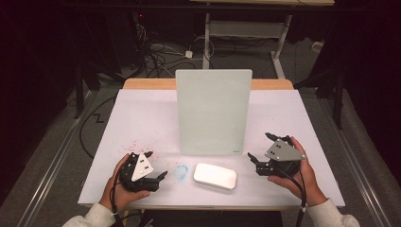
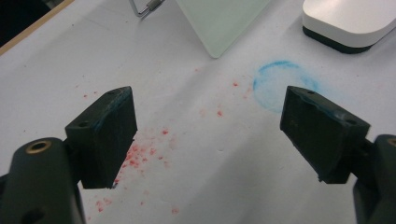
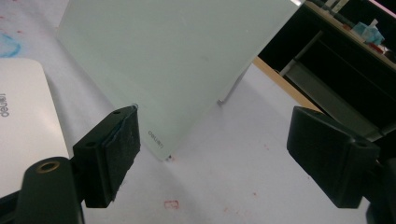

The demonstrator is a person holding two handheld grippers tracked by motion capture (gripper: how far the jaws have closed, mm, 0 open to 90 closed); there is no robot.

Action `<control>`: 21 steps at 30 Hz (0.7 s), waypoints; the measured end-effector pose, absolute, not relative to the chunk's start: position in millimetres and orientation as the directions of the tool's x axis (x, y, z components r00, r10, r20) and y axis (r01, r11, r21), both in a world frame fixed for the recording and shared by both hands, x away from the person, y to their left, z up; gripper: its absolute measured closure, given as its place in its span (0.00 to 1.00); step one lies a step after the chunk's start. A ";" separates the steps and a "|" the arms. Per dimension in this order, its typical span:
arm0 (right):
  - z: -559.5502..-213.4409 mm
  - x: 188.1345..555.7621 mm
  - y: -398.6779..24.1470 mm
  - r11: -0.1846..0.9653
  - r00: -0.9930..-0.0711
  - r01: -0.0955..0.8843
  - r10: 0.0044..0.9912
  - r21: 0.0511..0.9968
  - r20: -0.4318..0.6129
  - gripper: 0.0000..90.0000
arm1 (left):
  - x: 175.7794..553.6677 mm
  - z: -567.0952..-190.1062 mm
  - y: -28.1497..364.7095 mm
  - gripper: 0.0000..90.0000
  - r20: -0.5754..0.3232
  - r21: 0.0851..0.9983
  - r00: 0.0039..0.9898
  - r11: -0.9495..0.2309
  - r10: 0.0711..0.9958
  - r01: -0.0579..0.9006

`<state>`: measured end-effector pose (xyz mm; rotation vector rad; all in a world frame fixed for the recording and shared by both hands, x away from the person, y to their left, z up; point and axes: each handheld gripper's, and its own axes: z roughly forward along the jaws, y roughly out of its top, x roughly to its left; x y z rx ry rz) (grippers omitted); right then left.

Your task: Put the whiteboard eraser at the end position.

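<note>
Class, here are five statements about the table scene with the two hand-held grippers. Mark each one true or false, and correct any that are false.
1. The white board stands upright on the table. True.
2. The white eraser is held in the right gripper. False: it lies on the table between the two grippers, and the right gripper's jaws stand open with nothing between them.
3. A blue ring mark is on the table beside the eraser. True.
4. The left gripper is shut on a marker. False: its jaws are open and empty.
5. The specks near the left gripper are green. False: they are red.
</note>
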<state>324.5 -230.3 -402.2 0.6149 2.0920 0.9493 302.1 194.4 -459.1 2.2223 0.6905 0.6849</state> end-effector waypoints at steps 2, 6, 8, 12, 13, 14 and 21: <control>-405.1 322.6 -234.1 0.605 -0.603 0.118 0.674 0.787 -0.428 0.20 | 302.5 -459.2 193.9 0.20 0.266 0.742 0.719 -0.612 0.642 0.272; -410.2 319.0 -243.1 0.585 -0.589 0.119 0.692 0.802 -0.417 0.20 | 303.3 -459.3 193.1 0.20 0.269 0.738 0.722 -0.618 0.637 0.271; -412.2 317.6 -247.5 0.573 -0.583 0.123 0.703 0.810 -0.408 0.20 | 303.6 -459.5 193.0 0.20 0.264 0.741 0.722 -0.614 0.640 0.272; -416.7 315.6 -255.7 0.566 -0.571 0.133 0.715 0.814 -0.404 0.20 | 304.4 -459.6 192.9 0.20 0.263 0.744 0.720 -0.610 0.642 0.273; -418.1 315.3 -257.7 0.563 -0.570 0.135 0.717 0.815 -0.401 0.20 | 304.5 -459.6 192.8 0.20 0.263 0.743 0.721 -0.612 0.641 0.272; -419.3 314.8 -259.5 0.564 -0.569 0.138 0.718 0.814 -0.401 0.20 | 304.6 -459.7 192.8 0.20 0.263 0.742 0.721 -0.612 0.641 0.273; -426.9 312.2 -270.4 0.554 -0.548 0.150 0.736 0.819 -0.398 0.20 | 305.3 -460.0 192.3 0.20 0.261 0.741 0.722 -0.612 0.640 0.275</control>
